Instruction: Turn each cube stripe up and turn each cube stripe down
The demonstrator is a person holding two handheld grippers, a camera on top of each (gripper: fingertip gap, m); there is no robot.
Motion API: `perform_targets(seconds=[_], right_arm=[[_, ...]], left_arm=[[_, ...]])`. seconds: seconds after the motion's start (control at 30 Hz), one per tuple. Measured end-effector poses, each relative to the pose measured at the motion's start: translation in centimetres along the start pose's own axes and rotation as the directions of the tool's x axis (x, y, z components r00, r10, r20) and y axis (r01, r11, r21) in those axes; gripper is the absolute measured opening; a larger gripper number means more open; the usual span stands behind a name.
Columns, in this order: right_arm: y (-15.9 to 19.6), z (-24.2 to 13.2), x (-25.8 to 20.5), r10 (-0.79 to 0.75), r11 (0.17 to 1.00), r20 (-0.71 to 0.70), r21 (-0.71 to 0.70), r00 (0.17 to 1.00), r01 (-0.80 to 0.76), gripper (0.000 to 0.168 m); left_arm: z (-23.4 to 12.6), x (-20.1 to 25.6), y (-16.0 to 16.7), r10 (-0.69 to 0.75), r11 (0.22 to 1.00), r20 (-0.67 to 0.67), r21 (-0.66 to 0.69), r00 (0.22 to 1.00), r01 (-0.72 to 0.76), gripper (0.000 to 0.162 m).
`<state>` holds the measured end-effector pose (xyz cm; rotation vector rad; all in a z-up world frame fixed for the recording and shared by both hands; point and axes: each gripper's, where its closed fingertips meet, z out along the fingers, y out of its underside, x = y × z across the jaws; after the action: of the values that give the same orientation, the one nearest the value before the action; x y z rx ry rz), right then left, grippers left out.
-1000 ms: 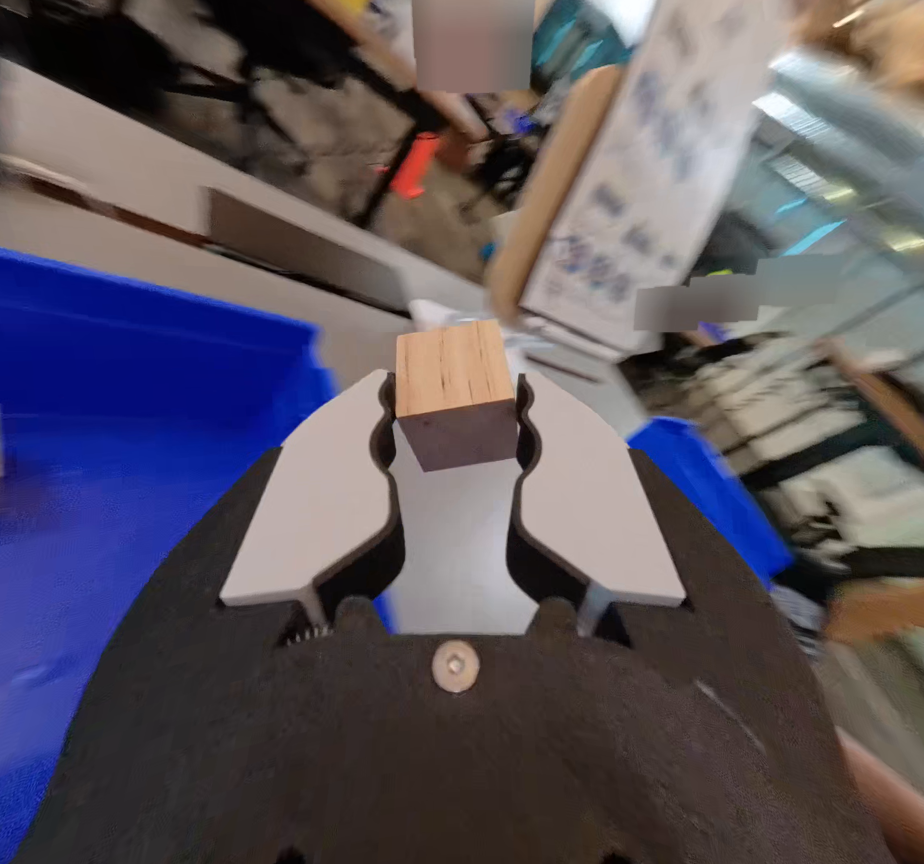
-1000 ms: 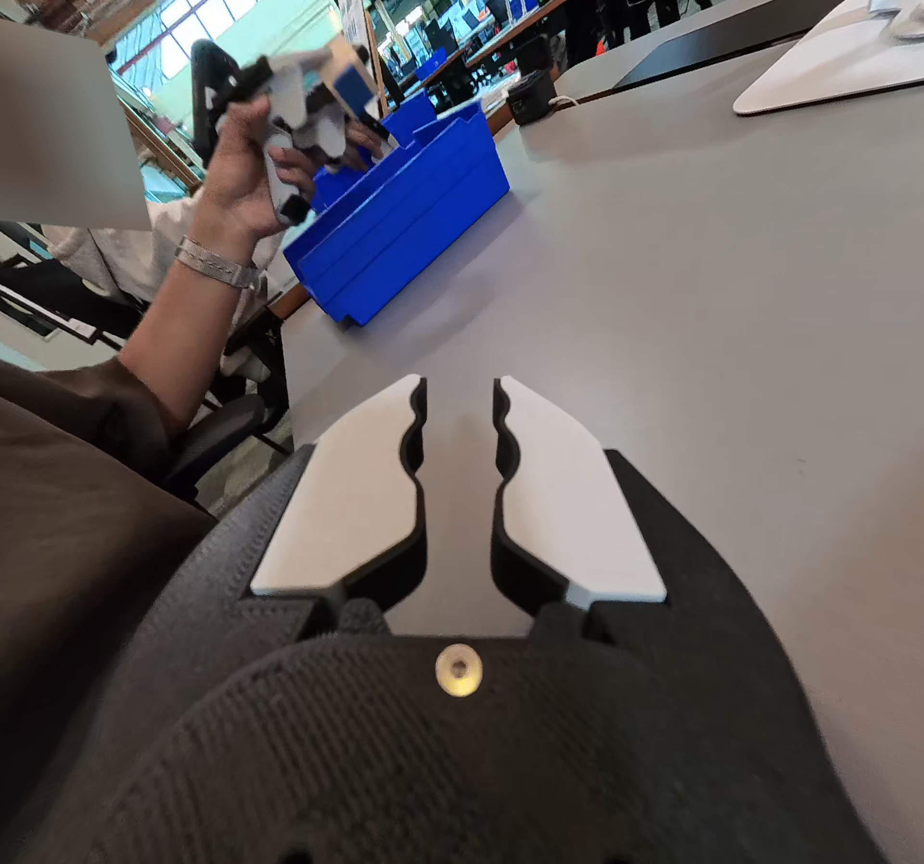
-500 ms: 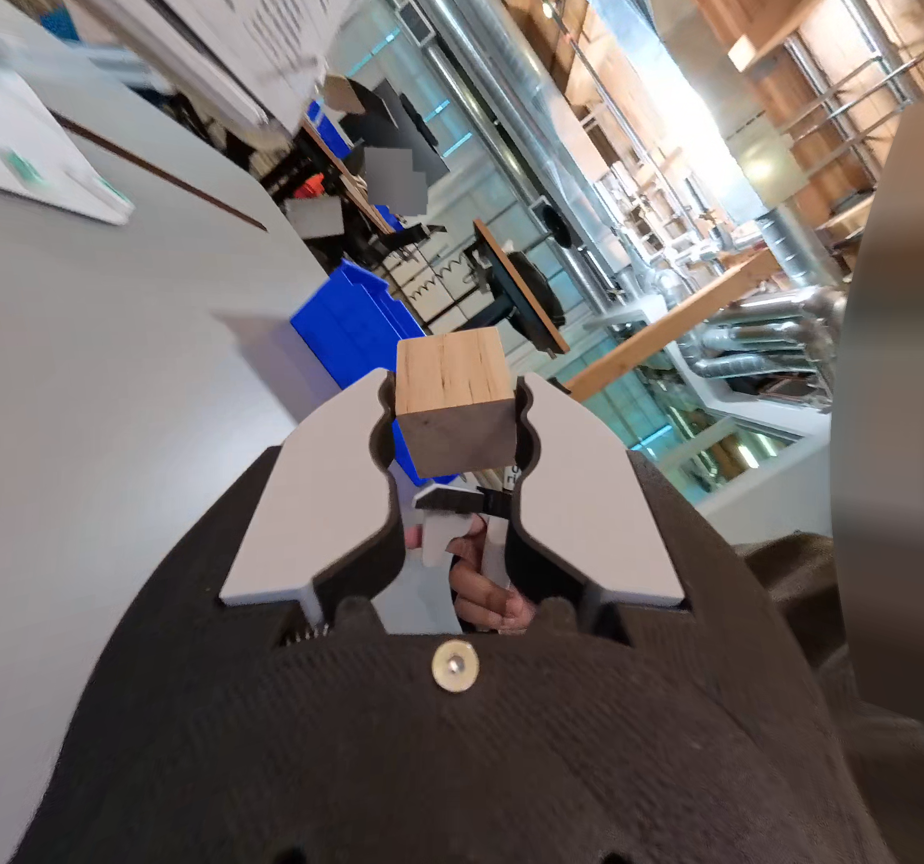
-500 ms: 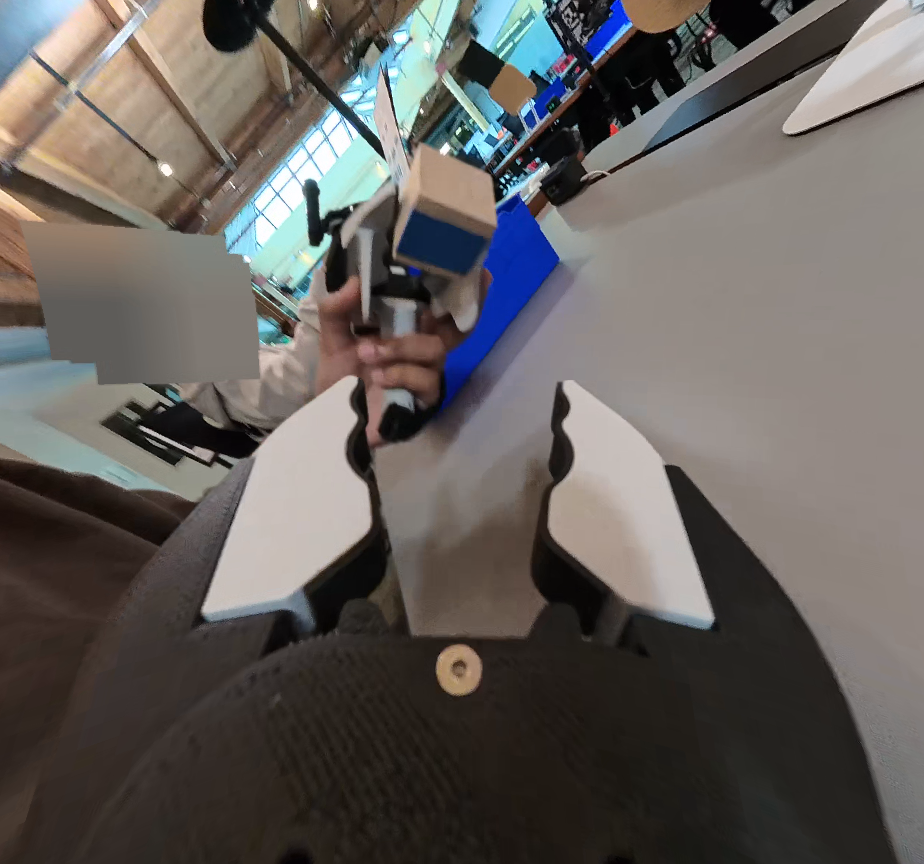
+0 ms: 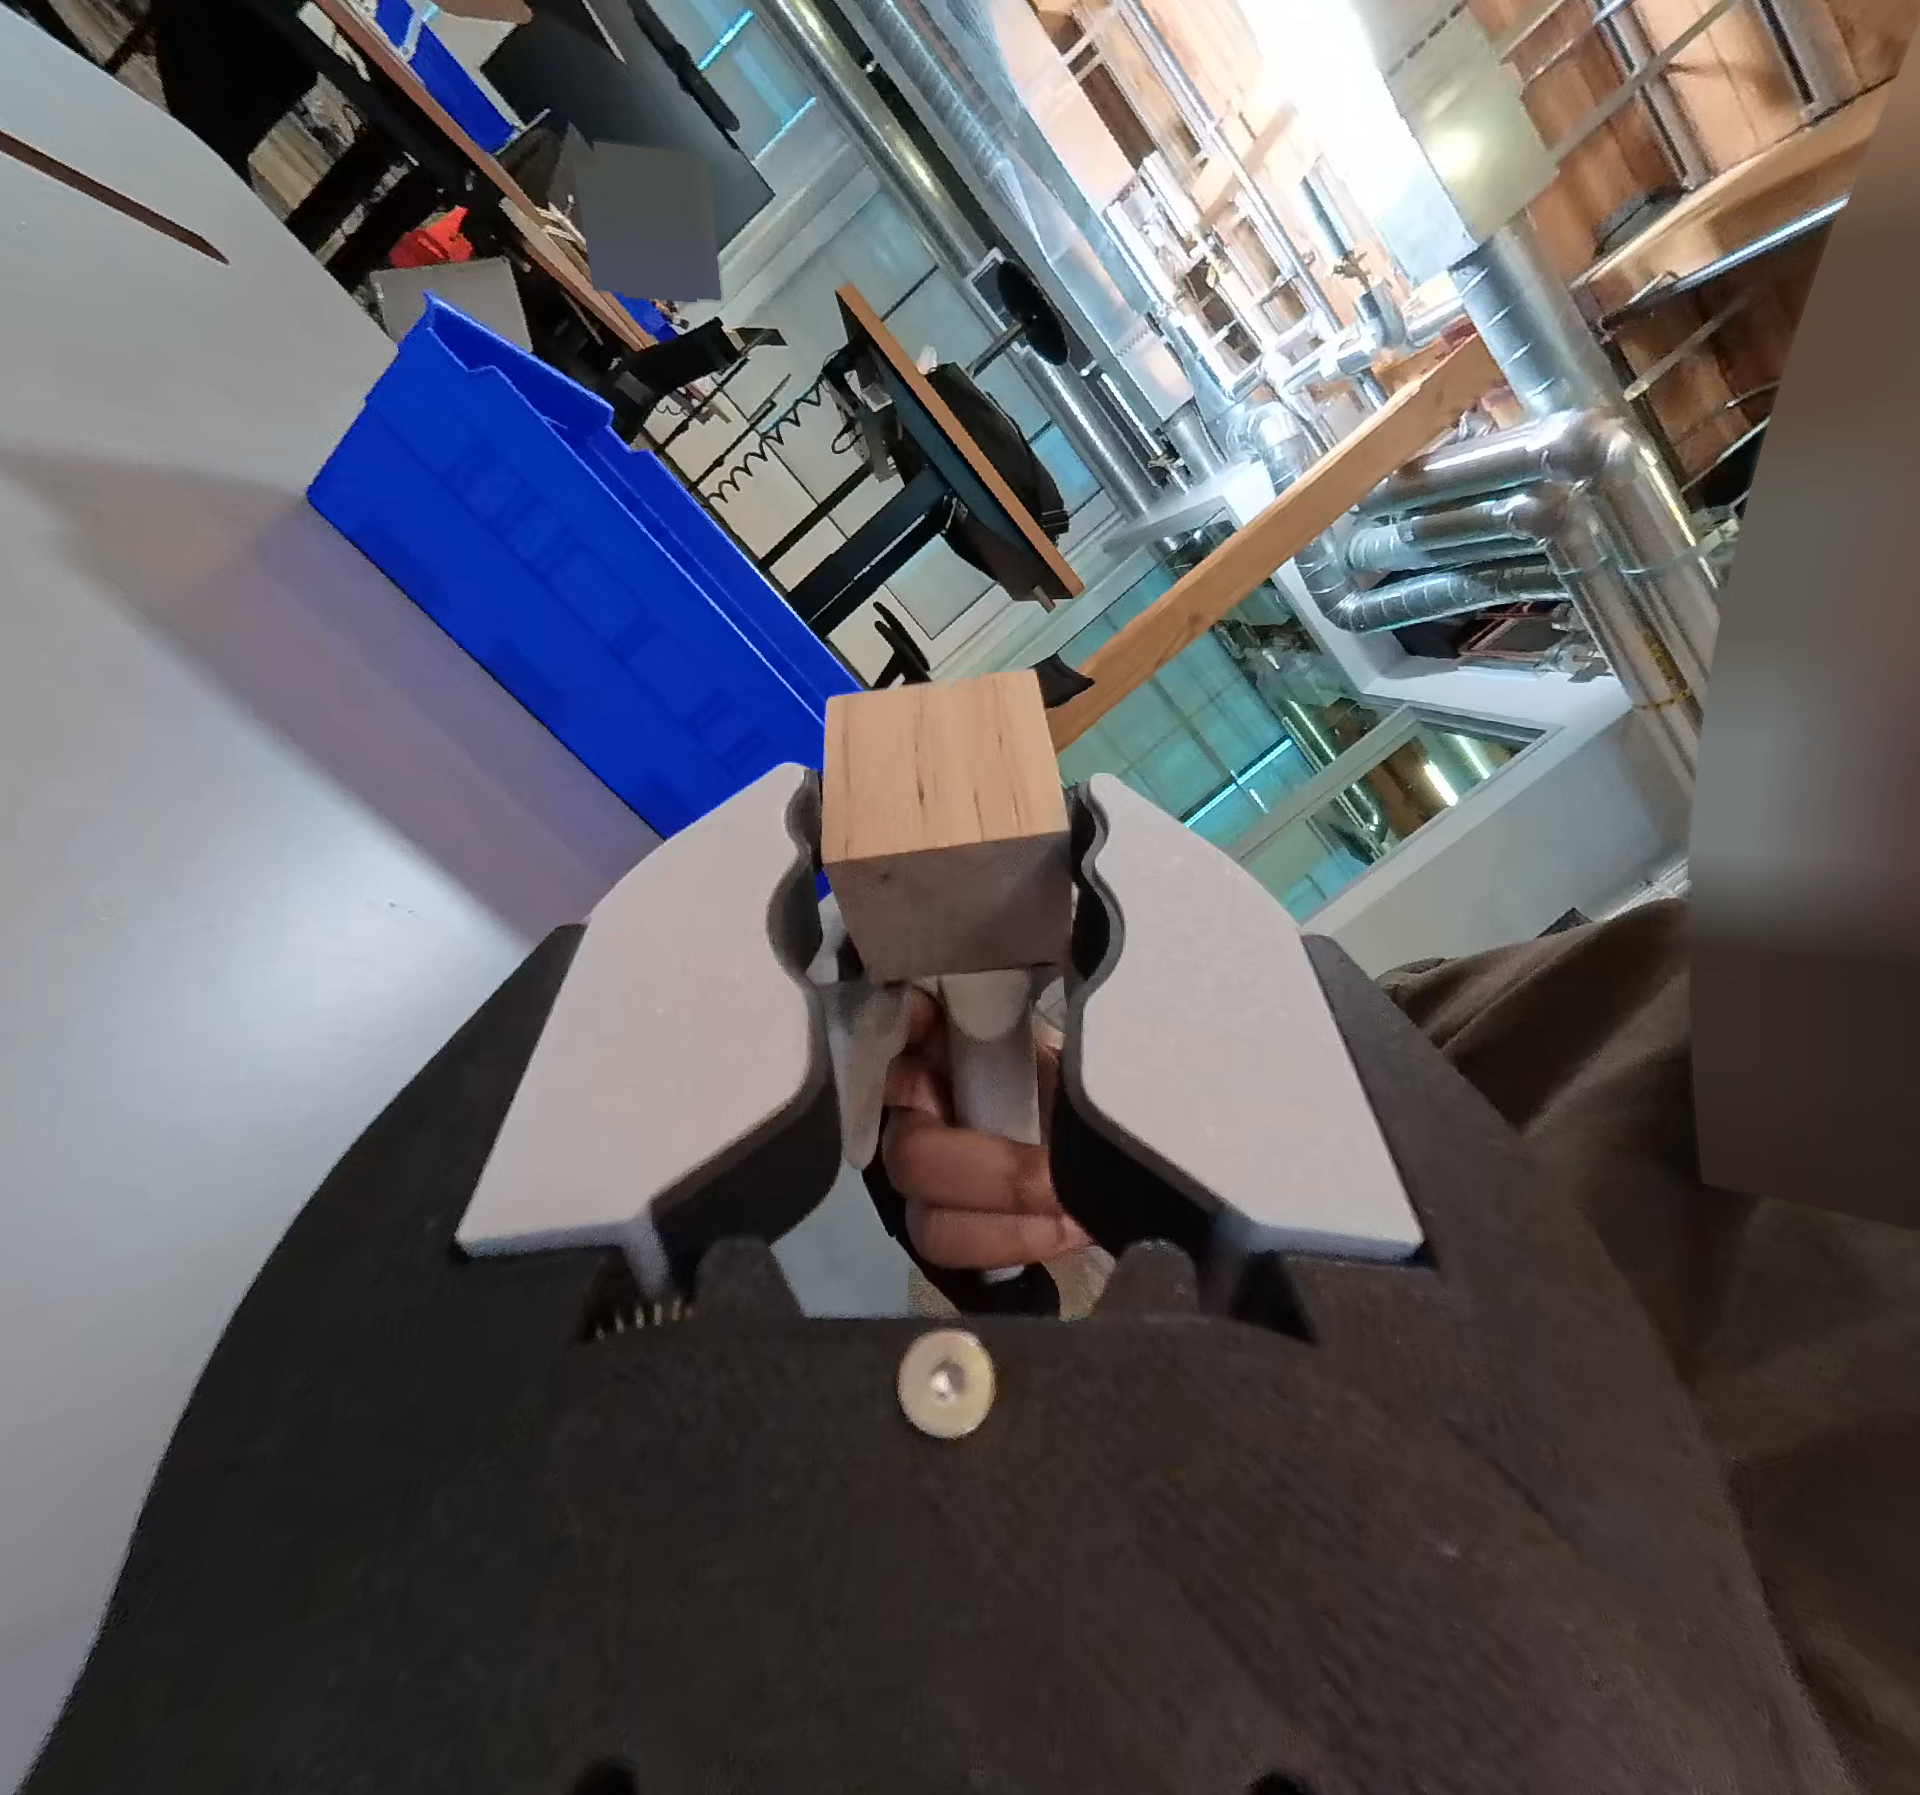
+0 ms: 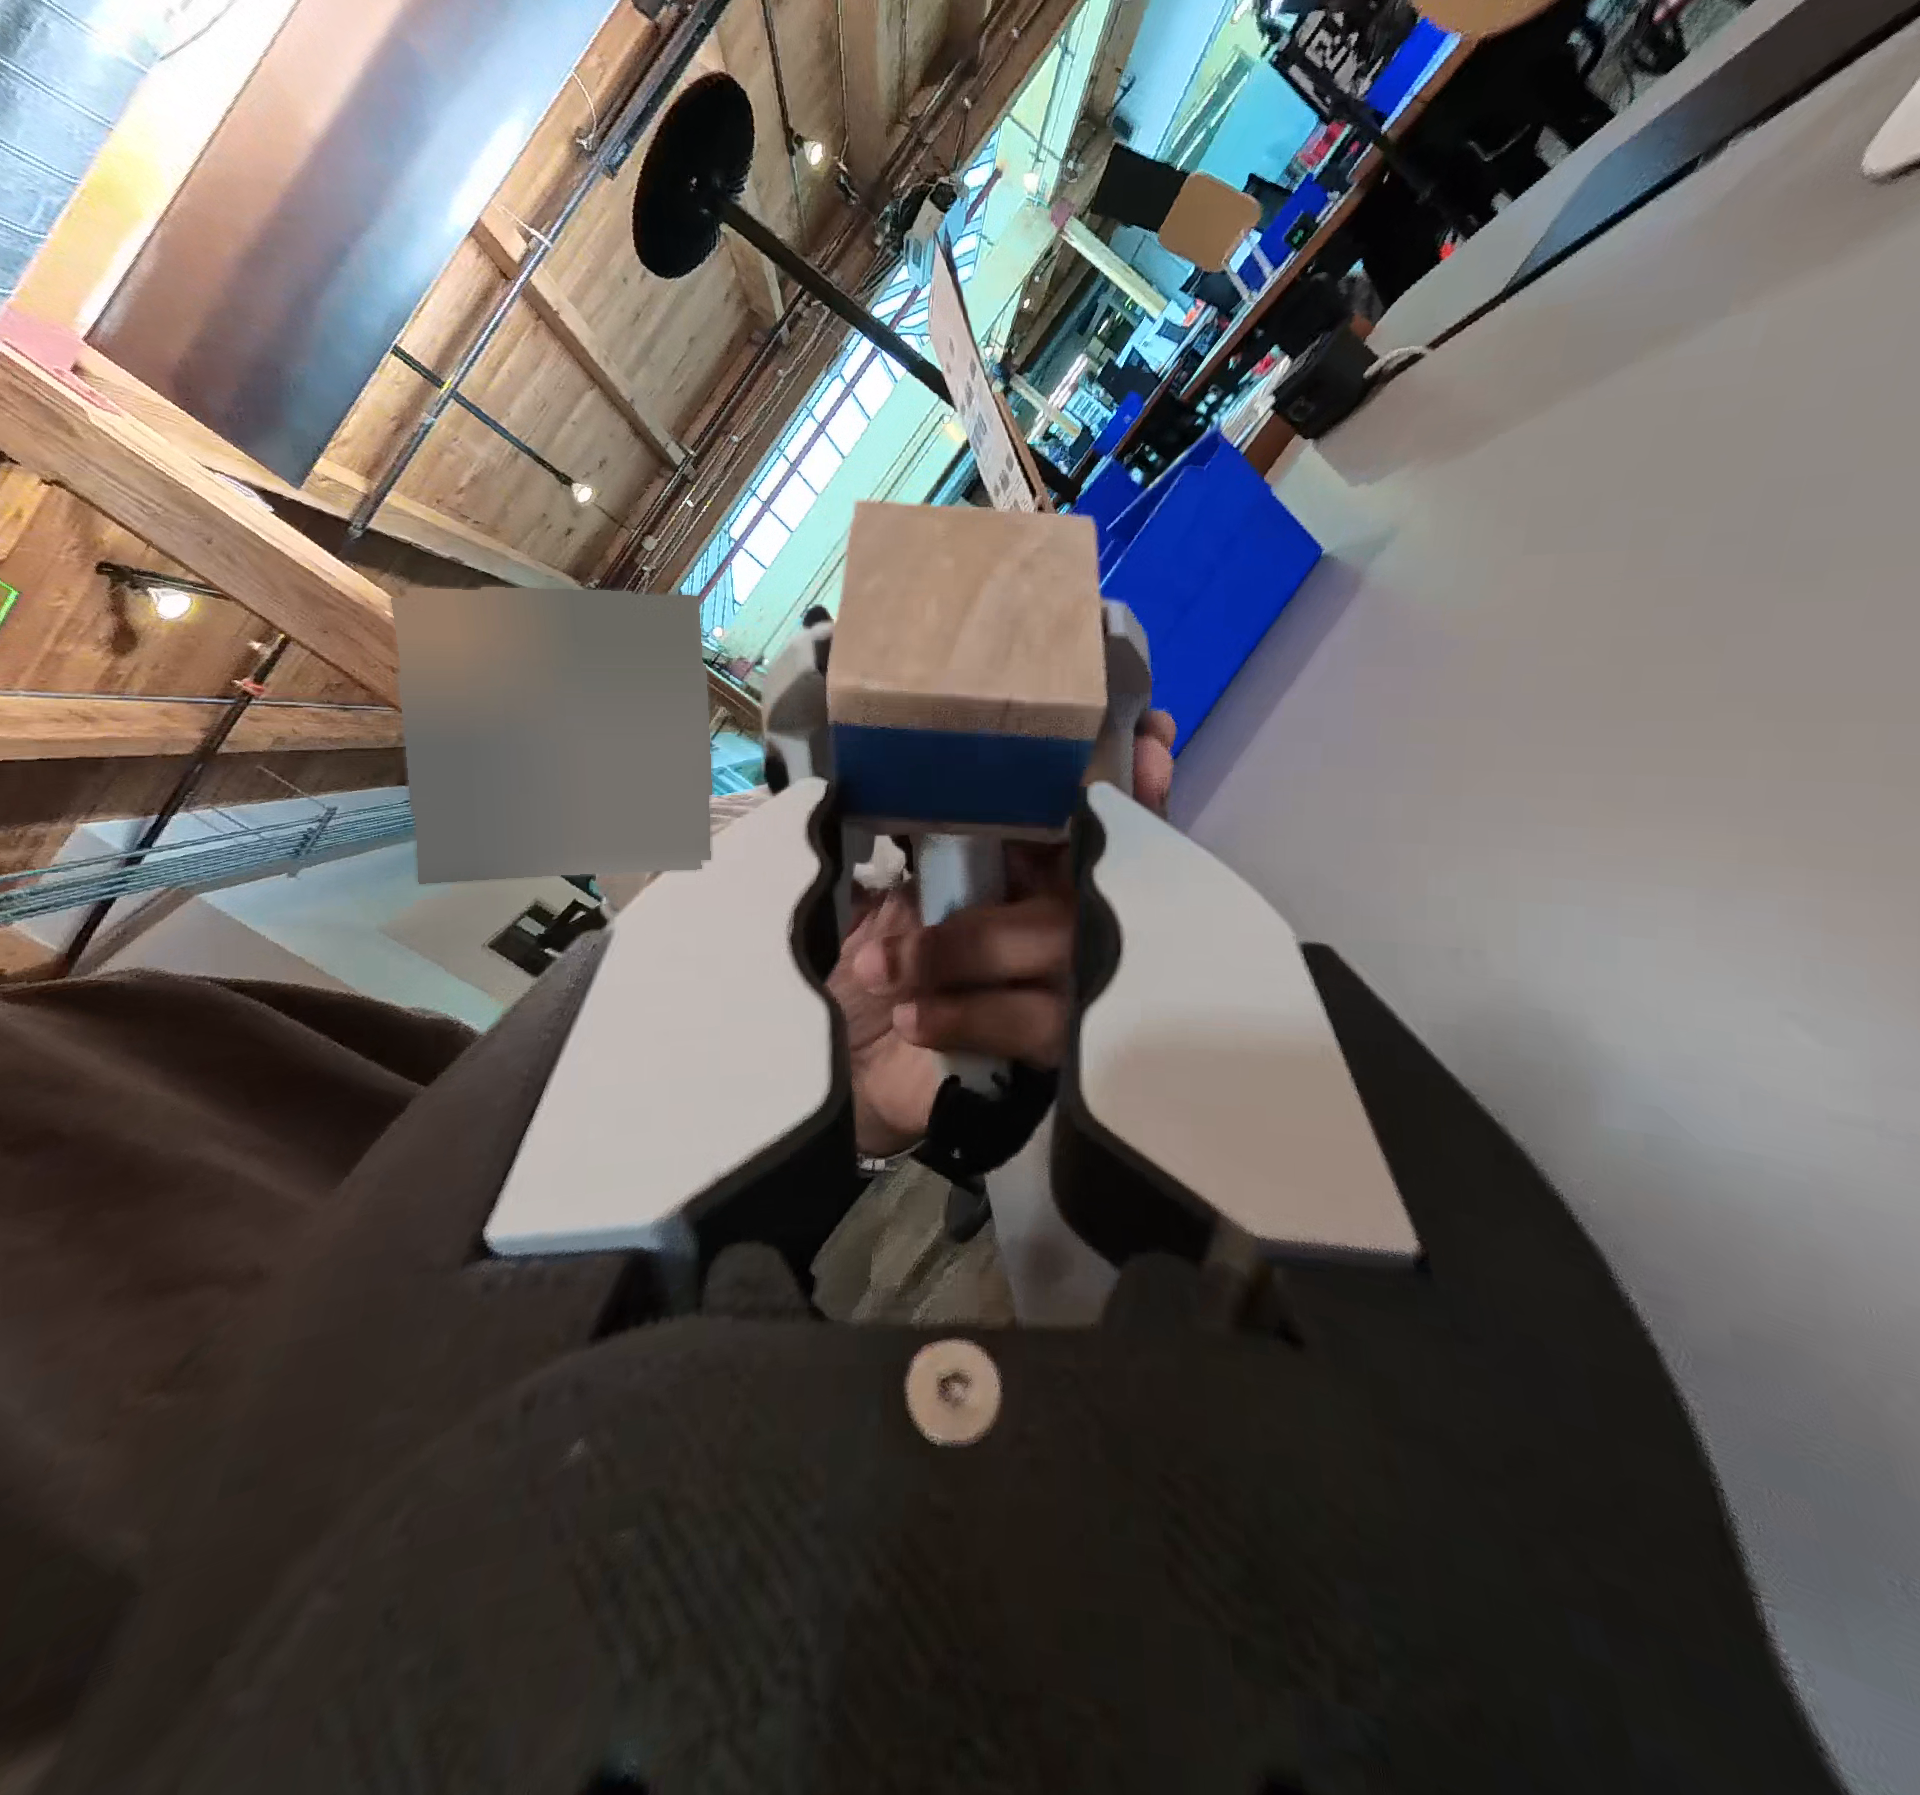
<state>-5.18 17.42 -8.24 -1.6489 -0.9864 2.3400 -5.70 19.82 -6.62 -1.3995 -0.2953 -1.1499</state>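
Cube point(image 5: 943, 781), 1 only, clamped in left claw point(image 5: 943, 872); right claw point(image 6: 956, 831) spread wide.

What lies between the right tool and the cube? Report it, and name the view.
Nothing. In the right wrist view the open right tool faces the cube directly, with no object between them. The left tool grips the cube.

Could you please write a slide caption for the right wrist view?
Open right gripper faces a wooden cube with a blue stripe, held by the left gripper.

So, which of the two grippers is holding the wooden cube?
The left gripper: it clamps the cube by its sides, while the right gripper is open, facing it.
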Motion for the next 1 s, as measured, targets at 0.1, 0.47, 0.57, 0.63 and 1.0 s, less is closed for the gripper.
perform_targets(seconds=[0.1, 0.47, 0.57, 0.63, 1.0], right_arm=[[-1.0, -0.5, -0.3, -0.054, 0.998, -0.006, 0.037, 0.999, 0.054, 0.042], [-1.6, -1.1, -0.9, -0.146, 0.989, 0.005, 0.031, 0.989, 0.146, 0.041], [-1.7, -1.2, -1.3, -0.153, 0.988, 0.018, 0.026, 0.988, 0.152, 0.041], [-2.0, -1.4, -1.3, -0.136, 0.99, 0.025, 0.031, 0.99, 0.135, 0.041], [-8.1, -4.4, -3.4, -0.333, 0.932, -0.118, 0.11, 0.936, 0.346, 0.041]], left_arm=[[0.1, 0.1, 0.4, -0.014, 1.0, -0.023, -0.011, 1.0, 0.014, 0.045], [0.3, 0.7, 1.4, -0.036, 0.998, -0.088, -0.044, 0.995, 0.033, 0.045], [0.3, 1.1, 1.5, -0.03, 0.999, -0.113, -0.048, 0.993, 0.025, 0.045], [0.3, 0.9, 1.4, -0.038, 0.999, -0.104, -0.039, 0.994, 0.034, 0.05], [-0.8, -1.4, 0.4, -0.024, 1.0, 0.012, -0.02, 1.0, 0.024, 0.069]])
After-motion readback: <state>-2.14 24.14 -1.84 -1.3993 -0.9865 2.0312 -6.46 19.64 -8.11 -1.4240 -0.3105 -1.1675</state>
